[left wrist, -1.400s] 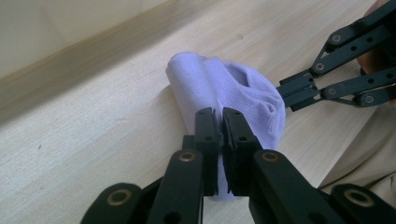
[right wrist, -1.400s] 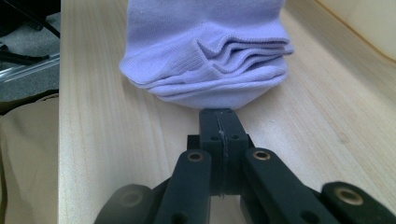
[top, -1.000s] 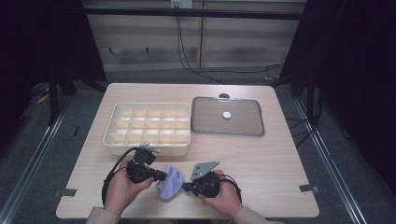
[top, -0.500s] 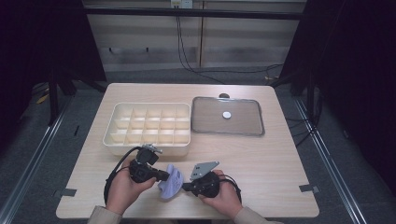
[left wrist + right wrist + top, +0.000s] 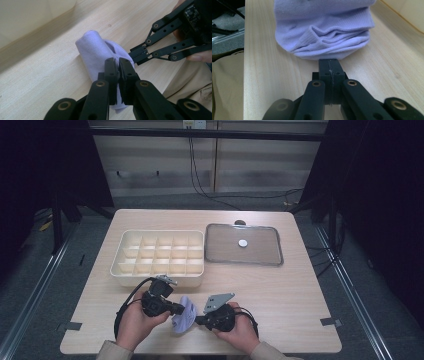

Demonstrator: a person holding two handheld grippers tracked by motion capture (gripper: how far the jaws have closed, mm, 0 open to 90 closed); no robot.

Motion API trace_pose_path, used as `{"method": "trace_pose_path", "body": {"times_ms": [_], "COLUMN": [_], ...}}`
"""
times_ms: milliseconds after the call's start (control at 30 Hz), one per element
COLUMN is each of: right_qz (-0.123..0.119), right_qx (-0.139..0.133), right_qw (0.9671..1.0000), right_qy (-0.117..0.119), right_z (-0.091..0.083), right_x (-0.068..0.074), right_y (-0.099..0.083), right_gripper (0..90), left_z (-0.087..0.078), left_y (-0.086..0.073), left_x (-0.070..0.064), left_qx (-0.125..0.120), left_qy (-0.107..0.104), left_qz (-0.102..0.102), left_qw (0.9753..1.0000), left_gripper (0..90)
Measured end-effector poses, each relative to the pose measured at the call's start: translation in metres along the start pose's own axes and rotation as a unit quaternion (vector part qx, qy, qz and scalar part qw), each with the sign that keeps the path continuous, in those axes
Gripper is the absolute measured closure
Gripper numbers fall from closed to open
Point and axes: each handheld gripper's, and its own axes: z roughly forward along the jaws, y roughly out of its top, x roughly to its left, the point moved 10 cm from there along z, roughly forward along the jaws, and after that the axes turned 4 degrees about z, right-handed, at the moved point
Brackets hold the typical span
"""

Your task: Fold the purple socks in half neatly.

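A pale wooden counter (image 5: 300, 290) stands in a dark room; a soft purple sock (image 5: 184, 318) lies near its front edge, between the two hands; the left gripper (image 5: 118, 65) has its jaws pressed together on the sock; the right gripper (image 5: 331, 65) has its jaws pinched tight on the sock's edge; a cream box (image 5: 159, 255) with many little squares sits just behind, beside a grey tray (image 5: 260, 257).

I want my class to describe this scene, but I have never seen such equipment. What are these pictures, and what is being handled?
A person sits at a wooden table, holding a hand-operated claw in each hand. One picture looks down from above; the other two come from cameras riding on each claw. The left claw and right claw are both shut on a folded lilac cloth, perhaps a sock, near the table's front edge. Behind it lie a cream divided tray and a grey flat lid.
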Motion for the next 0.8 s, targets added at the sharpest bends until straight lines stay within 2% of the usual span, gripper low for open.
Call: {"method": "trace_pose_path", "body": {"times_ms": [533, 800], "right_qz": [0.003, 0.004], "right_qx": [-0.001, -0.001], "right_qw": [1.0000, 1.0000], "right_qy": [0.000, 0.000], "right_z": [0.001, 0.001], "right_x": [0.001, 0.001], "right_y": [0.001, 0.001], "right_gripper": [90.0, 90.0], "left_z": [0.001, 0.009], "left_y": [0.003, 0.002], "left_x": [-0.006, -0.008], "left_qx": [0.000, 0.005], "left_qy": [-0.006, -0.008], "left_qz": [0.007, 0.006], "left_qw": [1.0000, 0.9999], "left_gripper": [85.8, 85.8]}}
